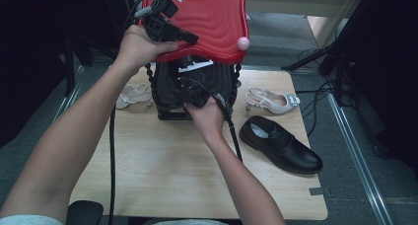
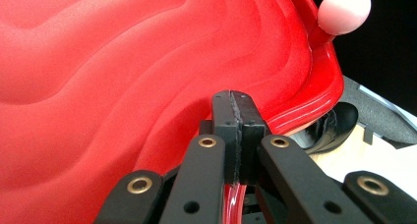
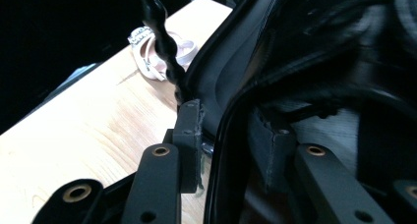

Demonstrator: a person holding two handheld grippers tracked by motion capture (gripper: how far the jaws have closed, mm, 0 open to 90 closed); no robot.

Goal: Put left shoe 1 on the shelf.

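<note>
Plainly, the work in hand is opening a red-lidded case (image 1: pixel 207 22) that stands at the far middle of the wooden table (image 1: pixel 162 170), and everything is arranged around it. Furthest left lies a pale strappy sandal (image 1: pixel 132 95), just beside the case's black lower body (image 1: pixel 170 94), probably waiting its turn. Next, the left gripper (image 1: pixel 190 38) has its jaws pressed tight together on the lid's lower rim, as the left gripper view shows with the red edge (image 2: pixel 295 113) pinched between the pads; held this way, the lid is propped up and back so the interior stays reachable. A small pink knob (image 1: pixel 243 43) sits at the lid's right corner. Below the raised lid, the right gripper (image 1: pixel 199 94) reaches into the dark opening; in the right gripper view its jaws stand apart on either side of the black wall edge (image 3: pixel 231 106), not pressing on it, with one pad outside and one inside, which suggests a hold being let go or not yet taken. A beaded black cord (image 3: pixel 160 42) hangs at the case's side. Farther right rest a second pale slingback sandal (image 1: pixel 273 101) and, nearer the person, a black leather shoe (image 1: pixel 281 145), both well apart from the case, apparently staged for packing.
</note>
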